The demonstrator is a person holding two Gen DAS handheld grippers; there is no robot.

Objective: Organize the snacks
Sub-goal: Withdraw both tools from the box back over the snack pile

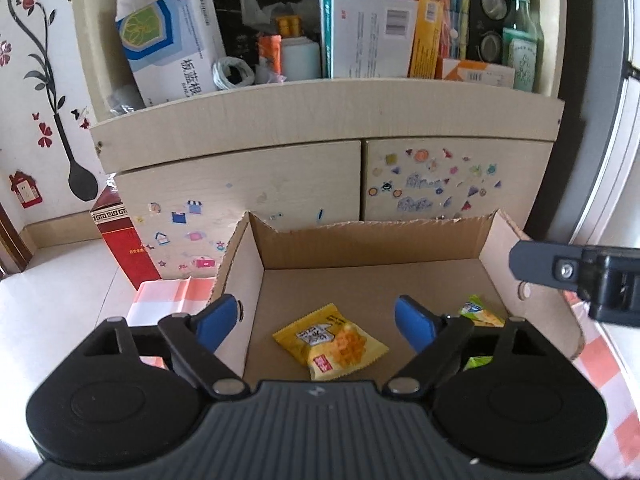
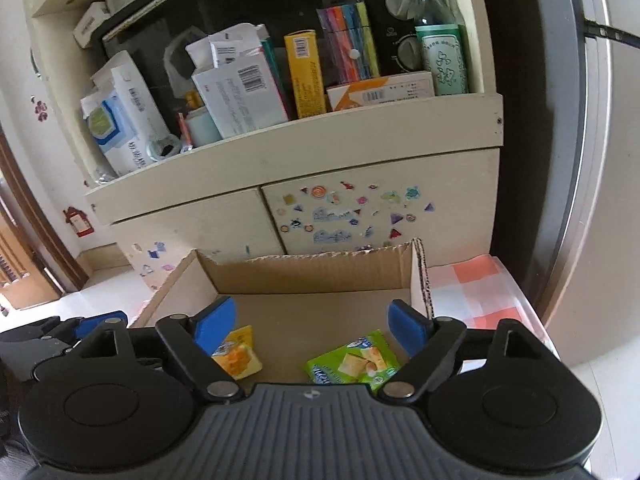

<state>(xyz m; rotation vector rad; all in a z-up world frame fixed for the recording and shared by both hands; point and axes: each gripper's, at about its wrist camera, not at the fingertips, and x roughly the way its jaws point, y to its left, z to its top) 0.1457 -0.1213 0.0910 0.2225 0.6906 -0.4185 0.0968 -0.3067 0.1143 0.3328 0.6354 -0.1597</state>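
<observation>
An open cardboard box (image 1: 360, 248) stands in front of a cabinet; it also shows in the right wrist view (image 2: 304, 276). A yellow snack packet (image 1: 330, 342) lies flat on its floor, also seen in the right wrist view (image 2: 236, 356). A green snack packet (image 2: 354, 362) lies to its right, partly hidden in the left wrist view (image 1: 480, 314). My left gripper (image 1: 318, 320) is open and empty above the yellow packet. My right gripper (image 2: 310, 324) is open and empty above the box, over the green packet.
A cream cabinet (image 1: 320, 112) with stickered doors stands just behind the box, its shelf crowded with boxes and a bottle (image 1: 520, 40). A red box (image 1: 124, 240) stands on the floor at left. A checked orange-white cloth (image 2: 480, 292) lies under the box.
</observation>
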